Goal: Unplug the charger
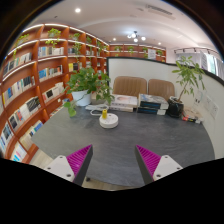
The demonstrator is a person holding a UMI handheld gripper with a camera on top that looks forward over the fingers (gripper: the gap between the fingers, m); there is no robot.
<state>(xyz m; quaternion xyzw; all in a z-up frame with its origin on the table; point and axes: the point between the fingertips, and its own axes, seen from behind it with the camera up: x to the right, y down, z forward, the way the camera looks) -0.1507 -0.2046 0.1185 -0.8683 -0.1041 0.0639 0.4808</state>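
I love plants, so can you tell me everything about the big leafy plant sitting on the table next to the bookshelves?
The leafy plant has many broad green leaves spreading out on thin stems, bushy and upright. It grows from a pale pot, which stands on the grey table at its far side, beside the tall wooden bookshelves. A small round white thing lies on the table just in front of it. The gripper is open and far from it; nothing touches the leaves.

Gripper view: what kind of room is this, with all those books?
Probably a library or reading room: tall bookshelves full of books, potted plants, and a grey table. The open gripper holds nothing.
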